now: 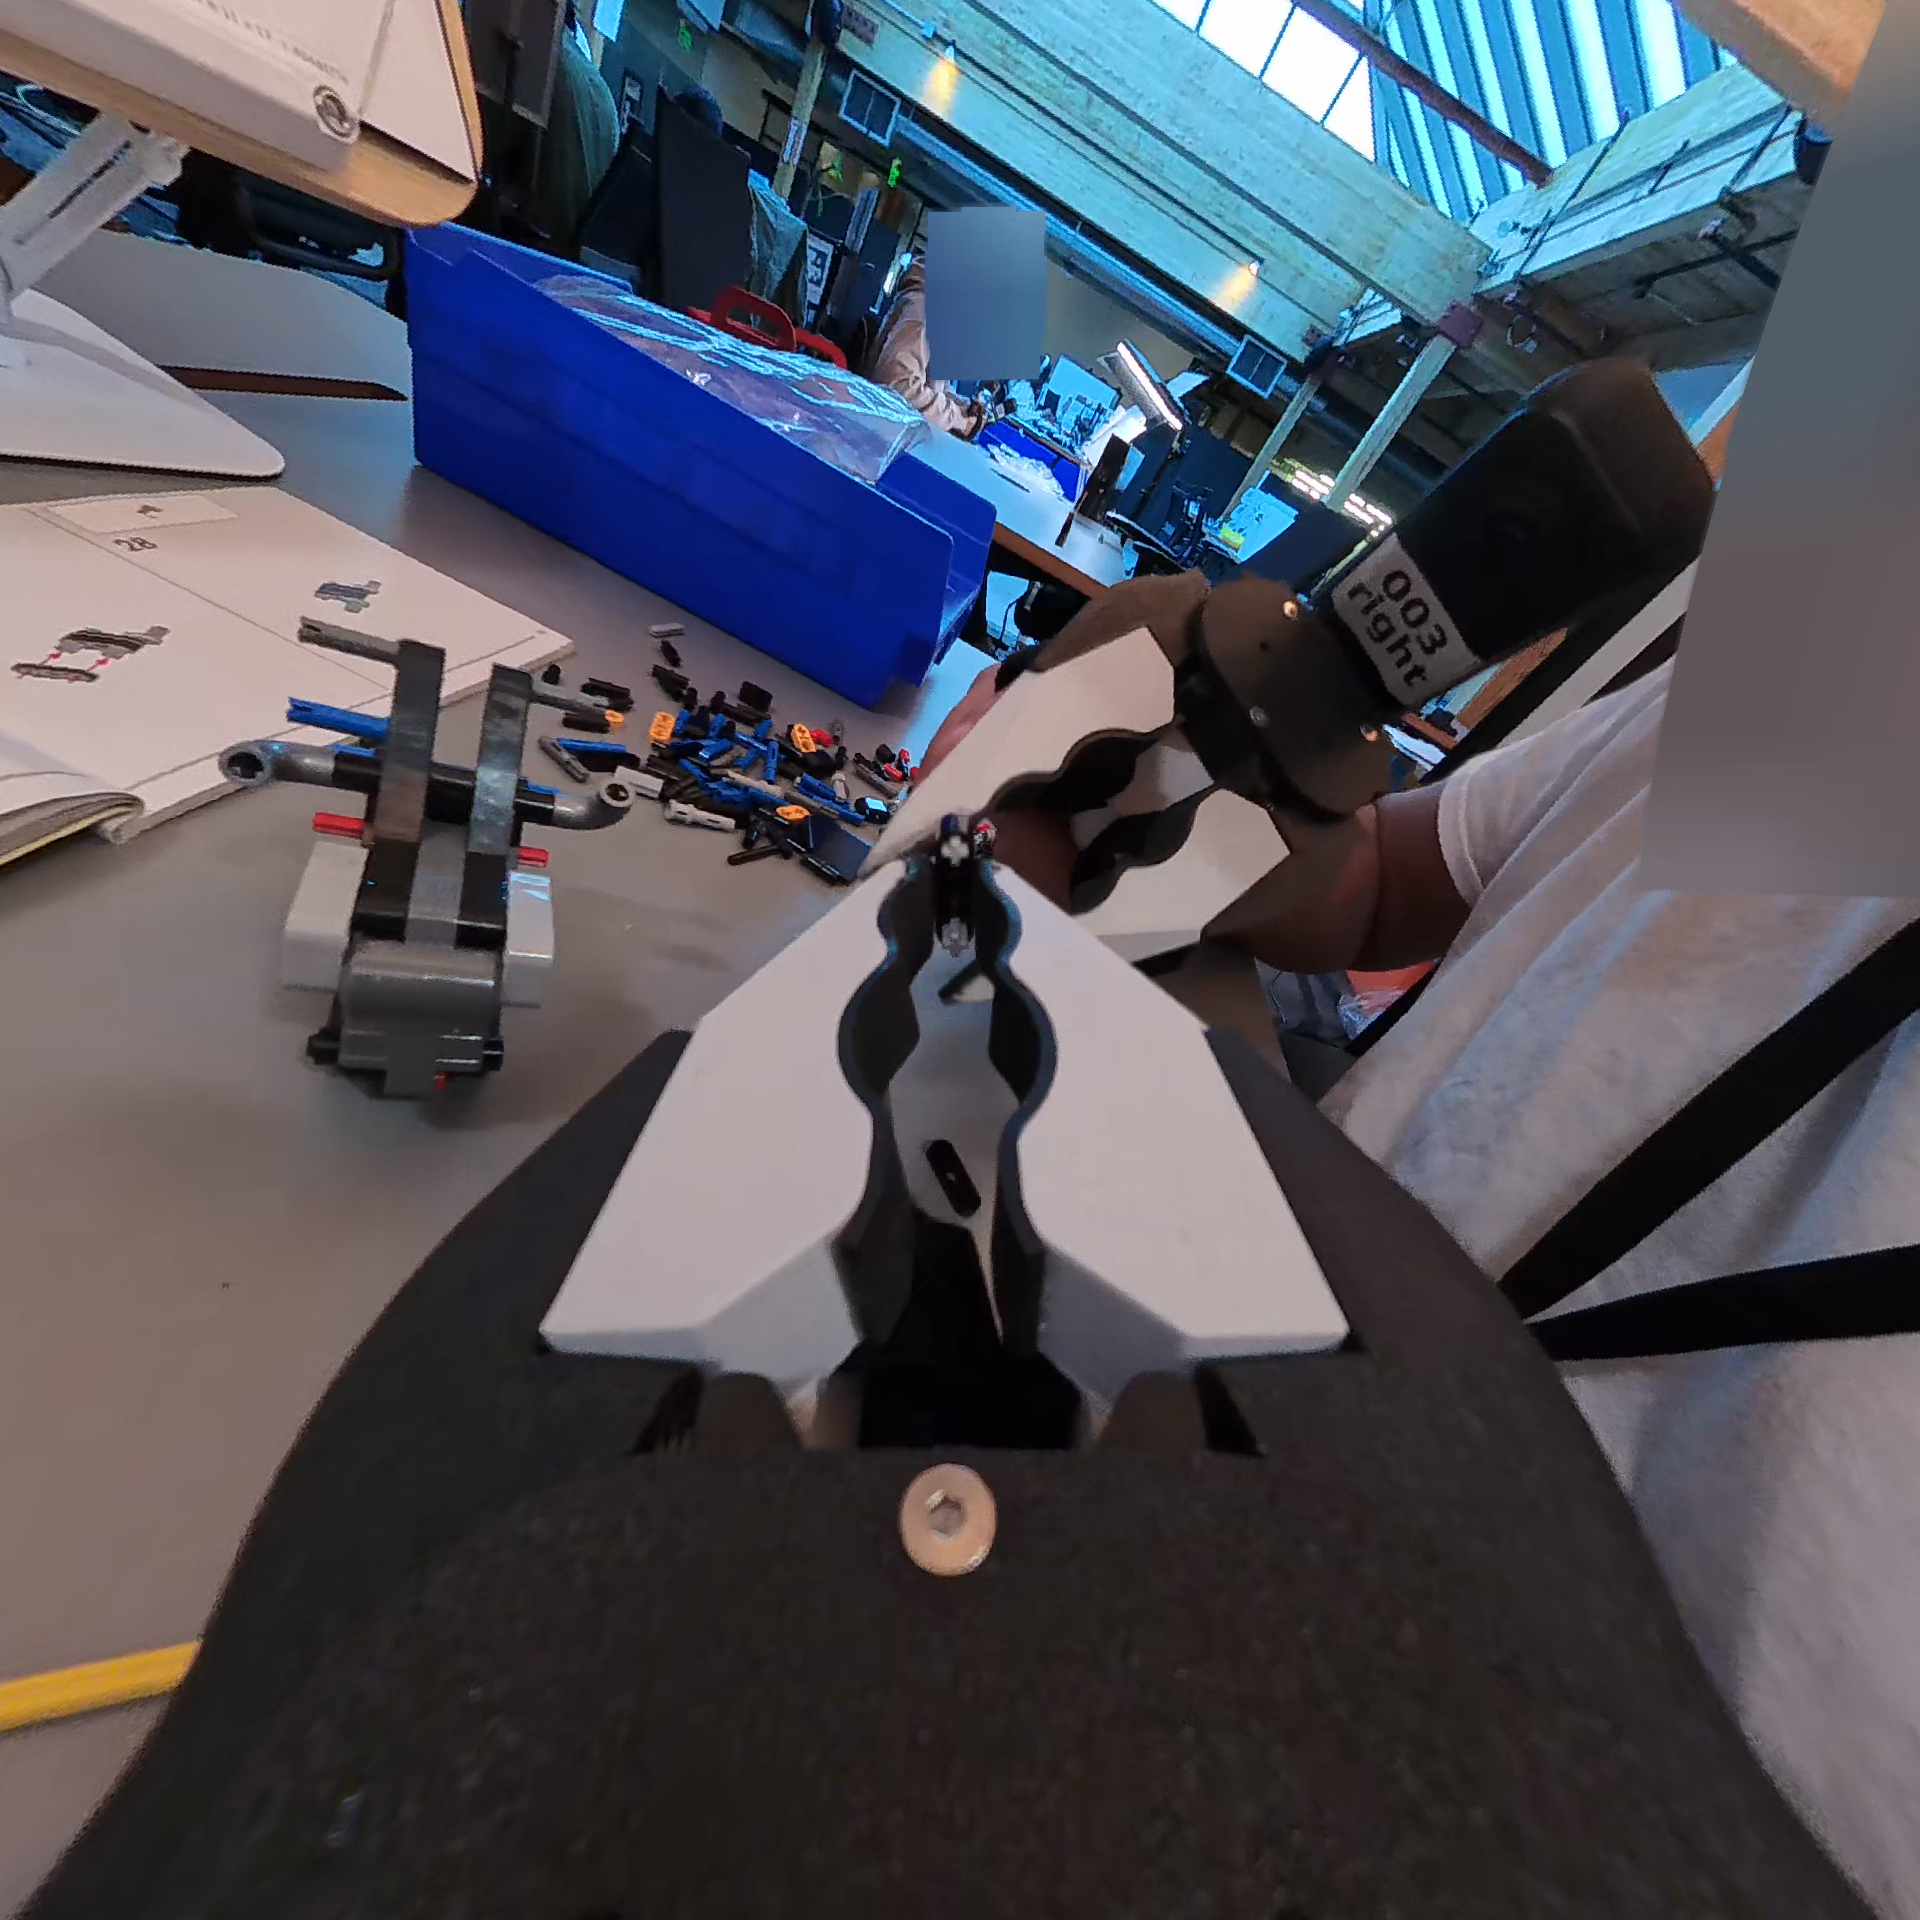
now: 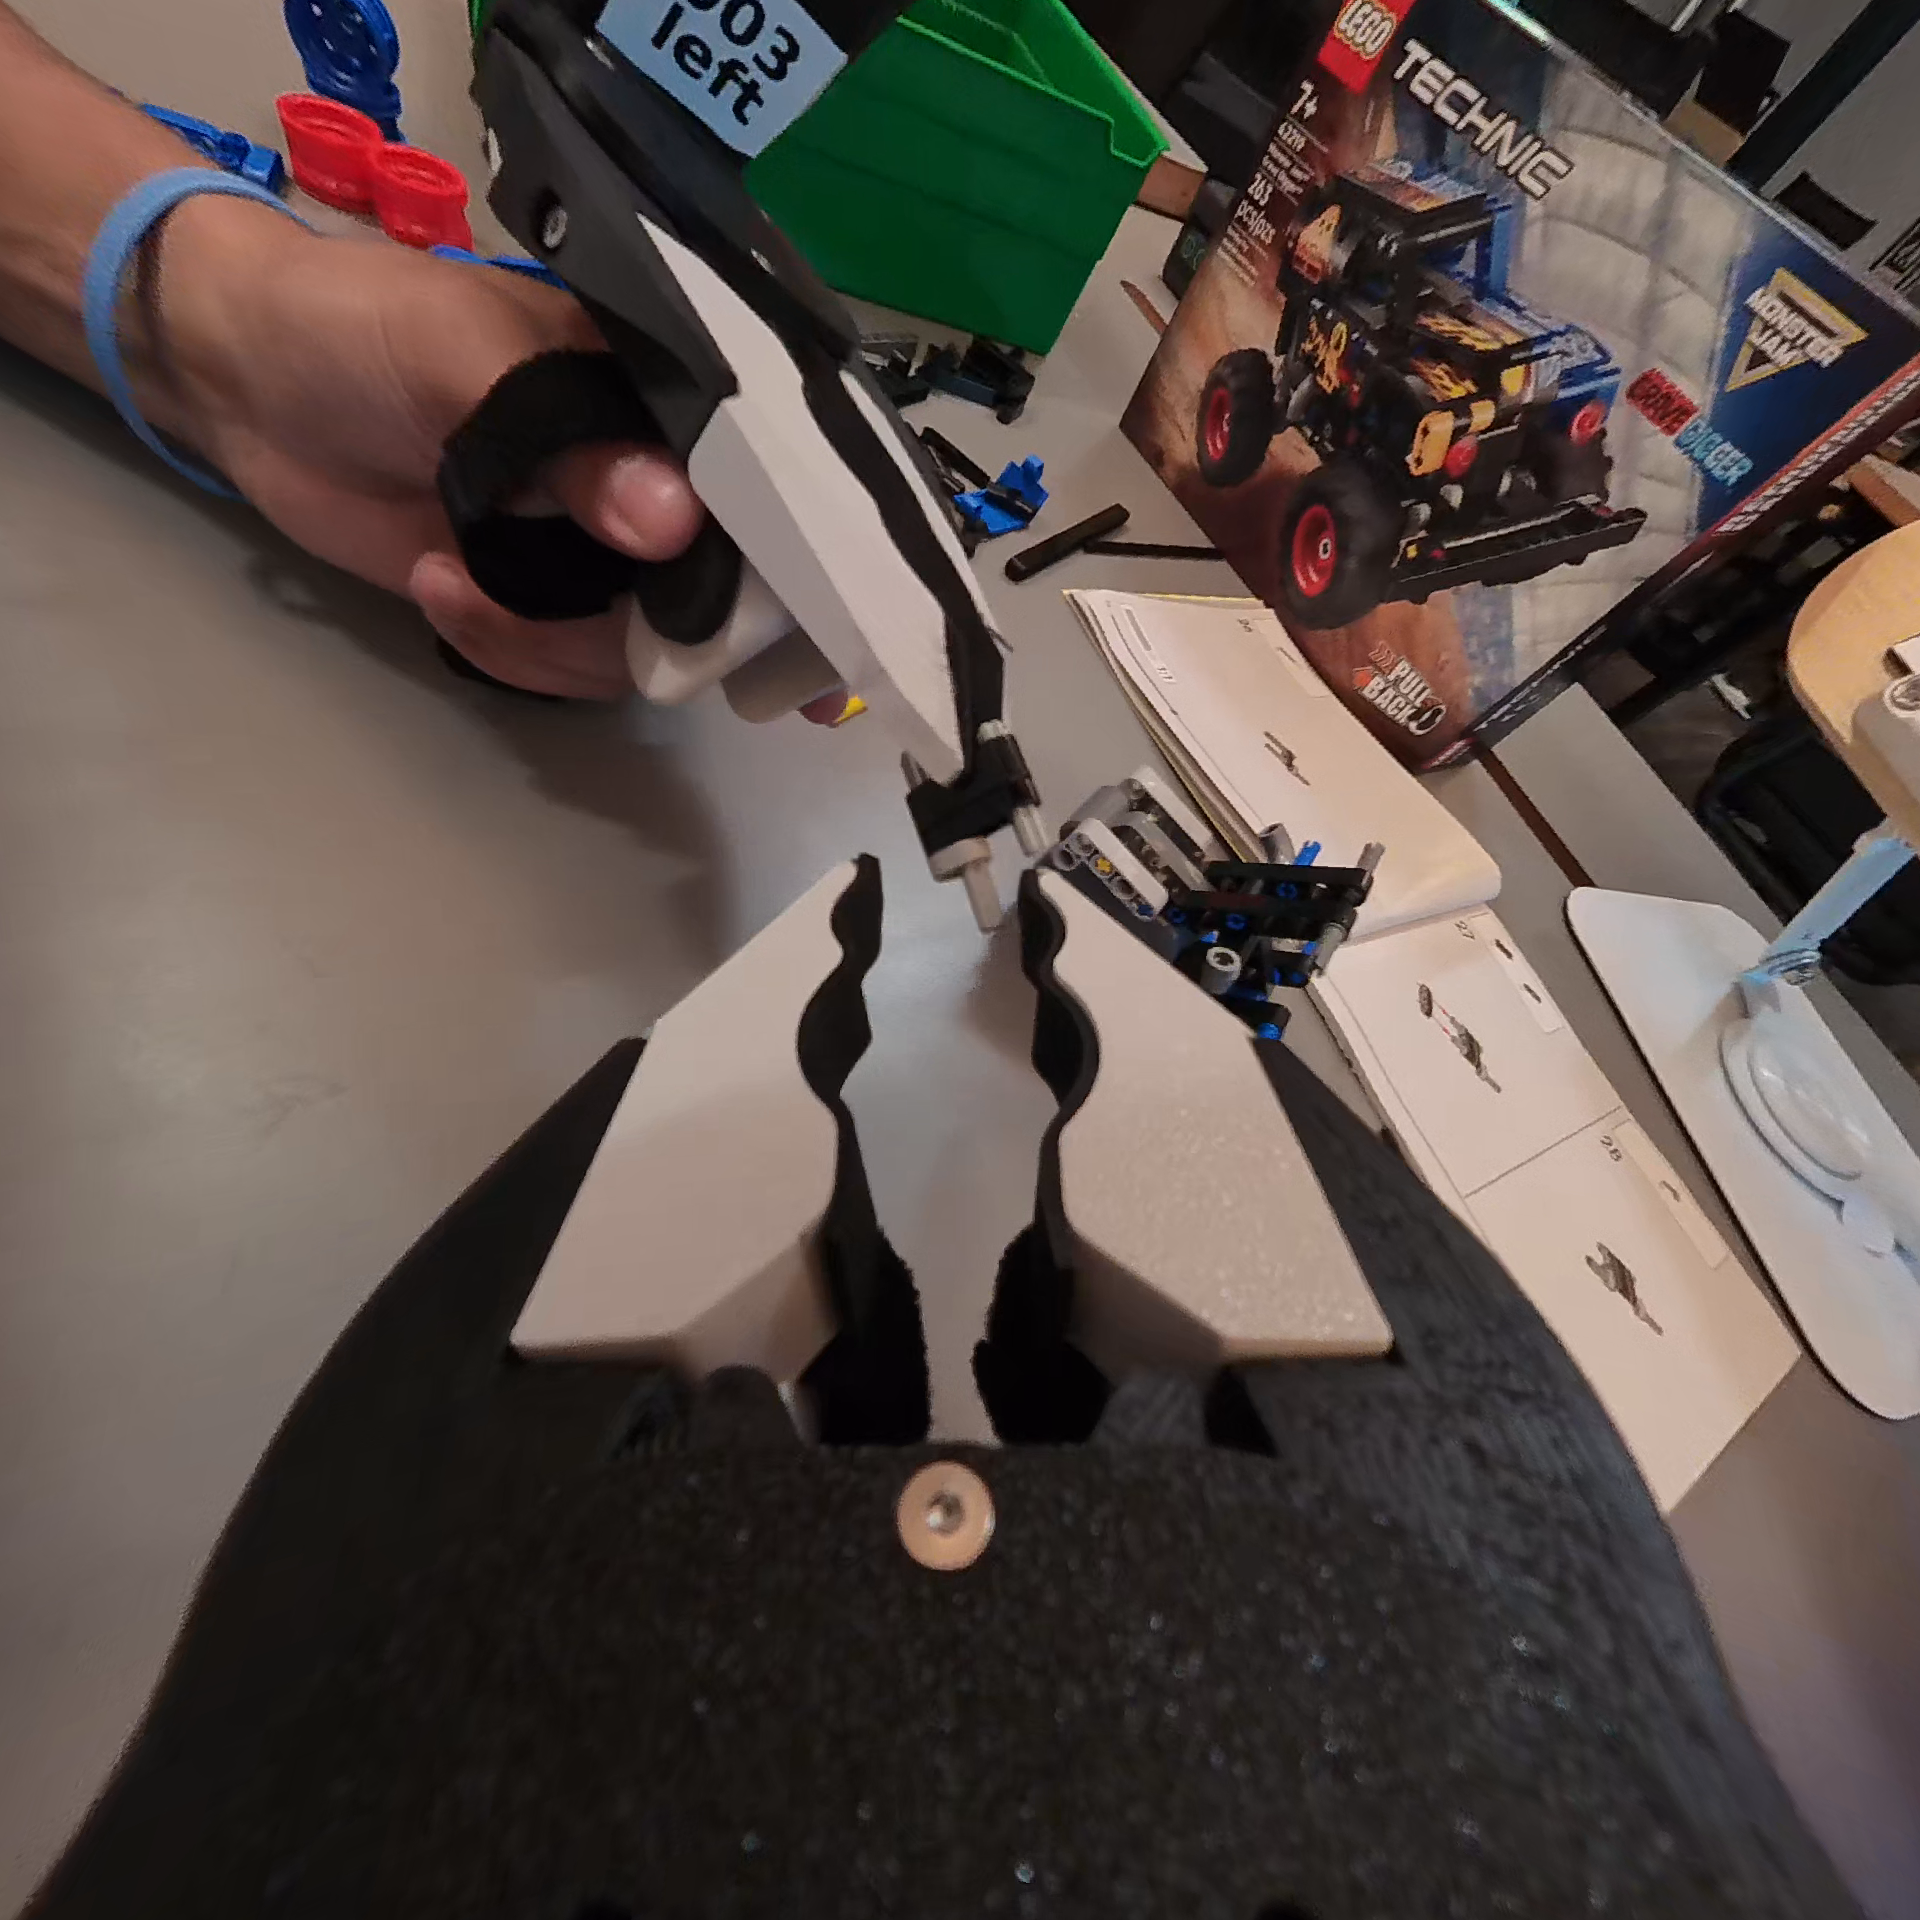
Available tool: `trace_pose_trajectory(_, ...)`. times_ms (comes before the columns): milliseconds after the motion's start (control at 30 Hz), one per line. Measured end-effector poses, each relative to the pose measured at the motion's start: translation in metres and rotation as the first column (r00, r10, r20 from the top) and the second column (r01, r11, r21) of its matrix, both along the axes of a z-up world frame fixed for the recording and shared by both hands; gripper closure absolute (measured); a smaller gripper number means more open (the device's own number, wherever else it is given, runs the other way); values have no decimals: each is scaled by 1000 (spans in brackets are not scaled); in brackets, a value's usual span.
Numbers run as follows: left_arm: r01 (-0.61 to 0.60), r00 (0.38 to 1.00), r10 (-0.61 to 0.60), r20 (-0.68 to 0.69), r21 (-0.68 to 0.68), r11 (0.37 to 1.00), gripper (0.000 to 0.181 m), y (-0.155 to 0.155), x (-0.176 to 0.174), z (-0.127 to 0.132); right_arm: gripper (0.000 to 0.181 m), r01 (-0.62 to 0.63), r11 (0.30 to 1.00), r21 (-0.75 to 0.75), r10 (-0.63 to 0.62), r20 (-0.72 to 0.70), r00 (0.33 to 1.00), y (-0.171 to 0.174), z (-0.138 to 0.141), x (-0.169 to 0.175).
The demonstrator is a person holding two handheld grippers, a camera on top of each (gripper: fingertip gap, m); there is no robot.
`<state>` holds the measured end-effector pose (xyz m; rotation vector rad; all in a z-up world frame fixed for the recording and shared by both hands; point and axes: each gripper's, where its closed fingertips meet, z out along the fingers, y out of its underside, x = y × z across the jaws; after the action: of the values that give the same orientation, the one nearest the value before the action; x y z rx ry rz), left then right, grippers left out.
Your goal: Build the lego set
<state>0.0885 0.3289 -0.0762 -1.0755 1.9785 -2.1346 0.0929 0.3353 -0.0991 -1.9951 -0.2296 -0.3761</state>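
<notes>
My left gripper [image 1: 954, 878] is shut on a small black connector piece with grey pins [image 1: 956, 883], held above the table; it also shows in the right wrist view [image 2: 971, 805] at the tip of the left gripper [image 2: 951, 758]. My right gripper [image 2: 948, 883] is open and empty, its fingertips just below and on either side of the piece's lower pins. In the left wrist view the right gripper [image 1: 951, 831] meets the left one tip to tip. The partly built black and grey chassis [image 1: 426, 862] stands on the table to the left, and it also shows in the right wrist view [image 2: 1205, 894].
A pile of loose small parts [image 1: 748, 753] lies before a blue bin [image 1: 665, 468]. The open instruction booklet [image 1: 187, 644] [image 2: 1455, 1039], set box [image 2: 1507, 343], green bin [image 2: 956, 177], red and blue wheel hubs [image 2: 374, 177] and a white stand base [image 2: 1787, 1122] surround the work area. The tips of both grippers are at nearly the same place.
</notes>
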Motion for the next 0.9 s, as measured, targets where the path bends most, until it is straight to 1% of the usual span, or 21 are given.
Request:
trace_pose_trajectory(33,8,1000,-8,-1,2,1000,176,0,0,0,156,-7,1000,7,7,3,1000,-1,1,1)
trace_pose_trajectory(67,30,1000,-30,-5,0,1000,176,0,-2,0,156,-30,999,17,30,-13,999,-3,3,0)
trace_pose_trajectory(133,63,998,-63,-5,1,998,176,-1,-5,-1,156,-95,994,57,101,-109,989,-6,8,-7)
trace_pose_trajectory(200,83,997,-83,0,6,997,176,-3,-8,0,156,-103,992,72,115,-199,973,-9,10,-4)
trace_pose_trajectory(267,93,996,-93,7,9,996,176,-5,-9,0,160,-143,987,79,159,-276,948,-11,10,-8)
trace_pose_trajectory(300,95,995,-96,13,6,995,176,-5,-10,1,163,-156,984,88,175,-302,937,-11,10,-10)
trace_pose_trajectory(333,98,995,-98,14,6,995,176,-5,-10,1,171,-177,980,89,197,-318,927,-11,9,-14)
trace_pose_trajectory(367,99,995,-99,12,7,995,176,-5,-10,1,173,-187,979,80,203,-322,925,-11,7,-16)
trace_pose_trajectory(433,100,995,-100,8,15,995,176,-5,-10,-1,174,-196,978,71,209,-317,925,-9,4,-17)
trace_pose_trajectory(533,57,997,-61,48,70,996,176,-4,-6,-2,176,-179,981,78,195,-389,900,-6,2,-16)
trace_pose_trajectory(600,24,997,-34,74,129,991,174,-4,-3,-4,177,-174,980,94,197,-484,852,-5,1,-17)
trace_pose_trajectory(667,7,995,-22,95,160,987,172,-3,-2,-3,177,-169,977,127,212,-588,781,-4,3,-18)
trace_pose_trajectory(733,-12,991,-13,131,188,982,158,-2,-2,-1,177,-151,975,164,222,-655,722,-3,7,-16)
trace_pose_trajectory(800,-48,982,2,188,243,969,151,0,-2,0,177,-130,973,190,228,-699,678,-4,10,-12)
trace_pose_trajectory(867,-104,962,11,272,331,938,148,1,-2,-3,177,-116,971,211,236,-735,636,-4,12,-9)
trace_pose_trajectory(900,-149,946,16,324,391,908,148,2,0,-6,177,-114,967,228,250,-756,605,-4,15,-10)
